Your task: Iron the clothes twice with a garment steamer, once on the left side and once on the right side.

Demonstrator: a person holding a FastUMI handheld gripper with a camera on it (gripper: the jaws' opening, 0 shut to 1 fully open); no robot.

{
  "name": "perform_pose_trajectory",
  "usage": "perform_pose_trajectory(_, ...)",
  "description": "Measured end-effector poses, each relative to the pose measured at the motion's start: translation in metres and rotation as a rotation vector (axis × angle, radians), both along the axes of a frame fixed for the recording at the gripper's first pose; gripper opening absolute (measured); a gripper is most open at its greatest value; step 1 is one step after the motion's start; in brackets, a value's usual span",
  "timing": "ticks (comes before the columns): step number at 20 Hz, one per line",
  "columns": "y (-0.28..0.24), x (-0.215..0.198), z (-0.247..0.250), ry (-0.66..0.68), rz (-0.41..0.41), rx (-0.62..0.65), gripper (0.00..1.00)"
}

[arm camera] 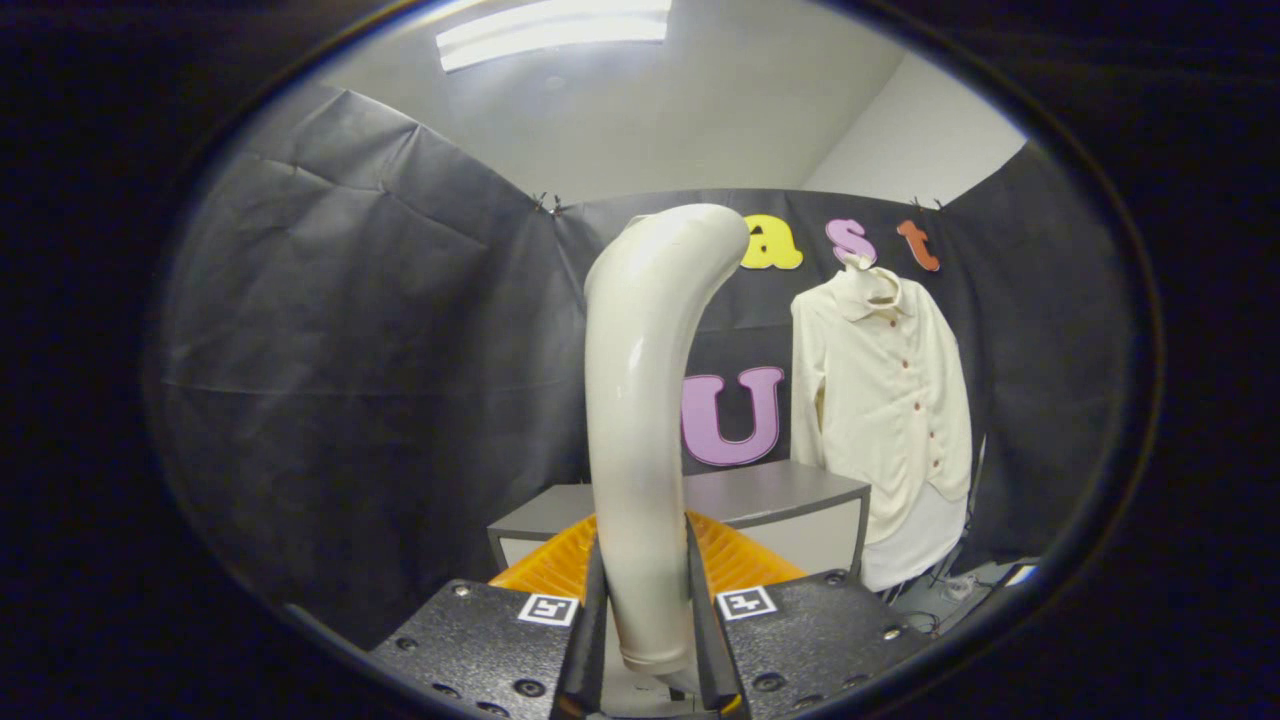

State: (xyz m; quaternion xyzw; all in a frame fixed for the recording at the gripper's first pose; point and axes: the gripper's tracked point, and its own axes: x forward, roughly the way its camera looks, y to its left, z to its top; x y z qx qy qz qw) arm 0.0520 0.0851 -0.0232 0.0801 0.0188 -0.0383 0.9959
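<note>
While the gripper [645,640] points forward into the booth, its two fingers are closed on the handle of a garment steamer [640,420], one finger pressing each side of the handle near its lower end. This cream, glossy handle rises straight up from between the fingers and curves over to the right at its top. Behind the fingers, on both sides of the handle, lies a ribbed orange surface [735,560]; what it belongs to cannot be told. Beyond that stands a grey table [770,495] with a flat top. Further back and to the right of the steamer, well apart from it, a cream button-front shirt [885,400] hangs upright against the black cloth wall [360,380], its collar at the top and a row of small dark buttons running down its front. Overhead, a ceiling light [555,30] glows.
</note>
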Motion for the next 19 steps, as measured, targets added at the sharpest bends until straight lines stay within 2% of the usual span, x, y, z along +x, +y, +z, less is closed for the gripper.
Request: perform_pose_trajectory(19, -0.0029, -0.0019, 0.0001, -0.004, -0.016, -0.004, 0.36)
